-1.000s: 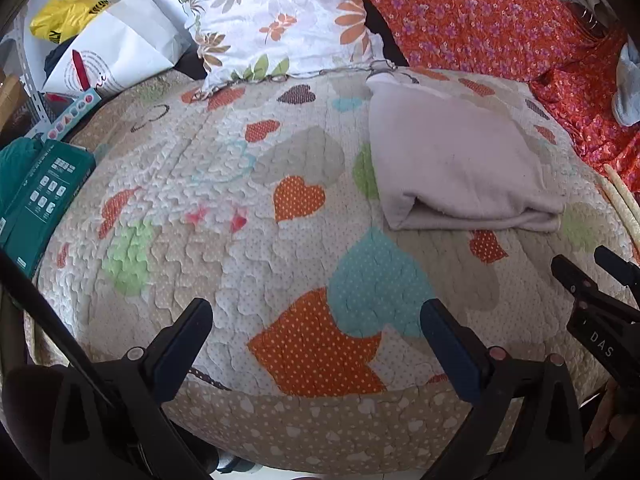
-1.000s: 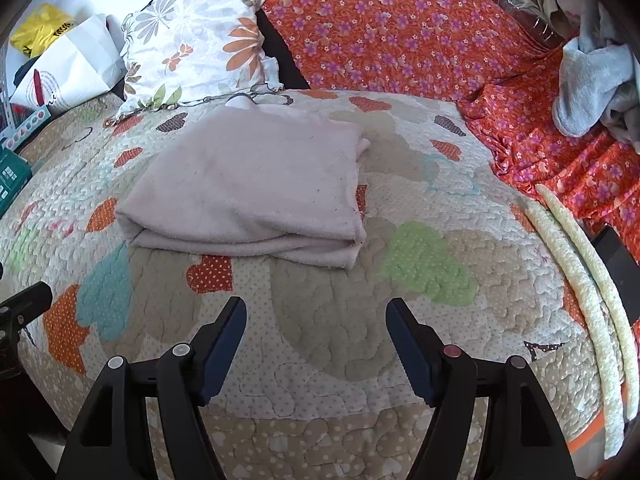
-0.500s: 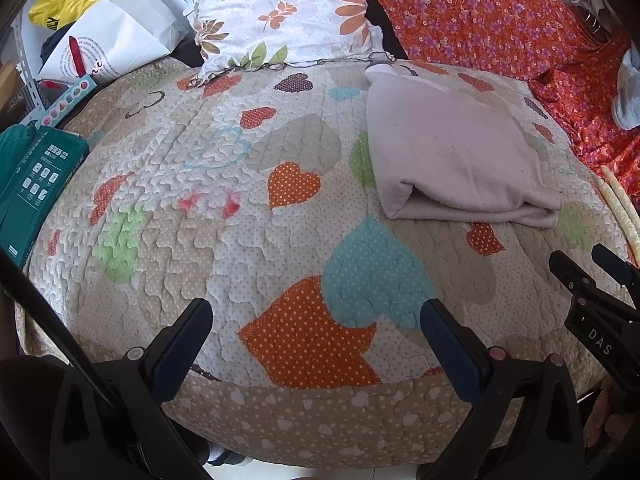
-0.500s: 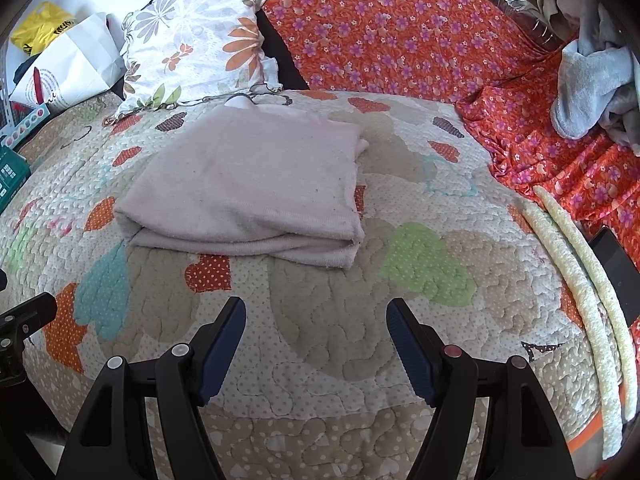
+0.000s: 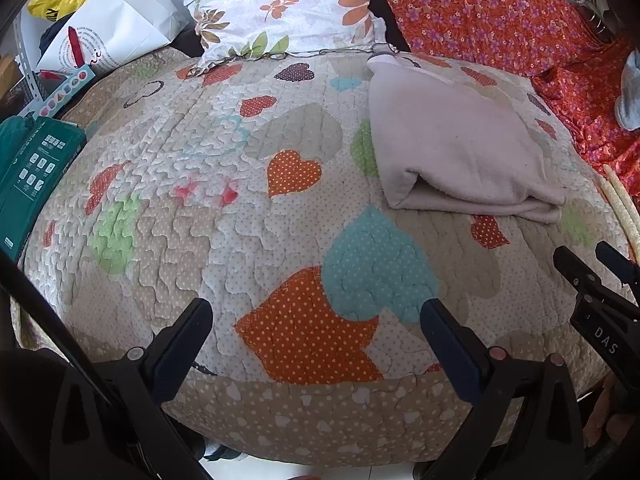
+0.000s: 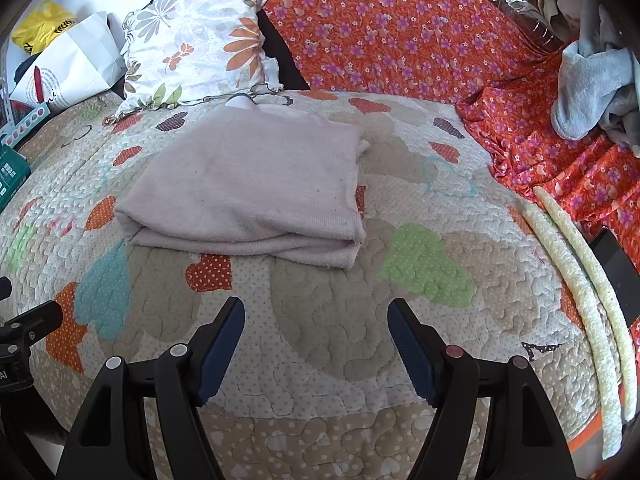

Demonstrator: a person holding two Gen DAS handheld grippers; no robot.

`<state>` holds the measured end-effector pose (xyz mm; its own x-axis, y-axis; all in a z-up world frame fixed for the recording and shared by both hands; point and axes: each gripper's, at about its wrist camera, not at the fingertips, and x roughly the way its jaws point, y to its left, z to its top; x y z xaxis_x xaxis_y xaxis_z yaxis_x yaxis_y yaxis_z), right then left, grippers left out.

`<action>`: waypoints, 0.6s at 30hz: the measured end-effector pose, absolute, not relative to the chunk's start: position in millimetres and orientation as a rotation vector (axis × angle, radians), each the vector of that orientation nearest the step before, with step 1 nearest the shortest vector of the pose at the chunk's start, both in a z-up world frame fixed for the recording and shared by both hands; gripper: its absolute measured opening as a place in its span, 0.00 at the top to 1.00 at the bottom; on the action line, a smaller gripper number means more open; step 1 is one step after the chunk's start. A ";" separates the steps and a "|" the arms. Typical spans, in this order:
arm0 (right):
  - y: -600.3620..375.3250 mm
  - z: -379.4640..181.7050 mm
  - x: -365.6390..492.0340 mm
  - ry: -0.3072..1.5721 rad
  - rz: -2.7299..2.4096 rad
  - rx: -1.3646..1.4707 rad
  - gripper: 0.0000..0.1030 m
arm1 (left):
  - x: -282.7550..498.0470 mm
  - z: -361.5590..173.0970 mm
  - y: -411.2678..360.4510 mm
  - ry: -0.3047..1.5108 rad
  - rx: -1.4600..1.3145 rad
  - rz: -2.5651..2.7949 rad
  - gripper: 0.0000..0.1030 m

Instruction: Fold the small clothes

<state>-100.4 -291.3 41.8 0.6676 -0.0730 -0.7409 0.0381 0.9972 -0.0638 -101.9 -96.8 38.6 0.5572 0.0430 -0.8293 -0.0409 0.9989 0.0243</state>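
Both wrist views angle down, close over the quilt [image 5: 280,216]; shared.

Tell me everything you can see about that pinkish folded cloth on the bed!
The pinkish folded cloth is a pale, soft, fleecy-looking garment with a few tiny dark specks. It is folded into a flat, roughly square stack of several layers, their edges showing along the near side. It lies on the heart-patterned quilt, with its far end near the flowered pillow. Neither gripper touches it; both hover open in front.
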 end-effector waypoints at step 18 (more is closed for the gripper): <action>-289.5 39.5 -100.9 0.840 -0.062 -0.051 0.23 | -100.6 33.9 -93.0 0.989 -0.012 0.061 0.00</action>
<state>-100.9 -289.5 39.5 0.6661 -0.0747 -0.7421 0.0344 0.9970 -0.0695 -100.6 -93.0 33.9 0.5483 0.0459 -0.8351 -0.0572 0.9982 0.0173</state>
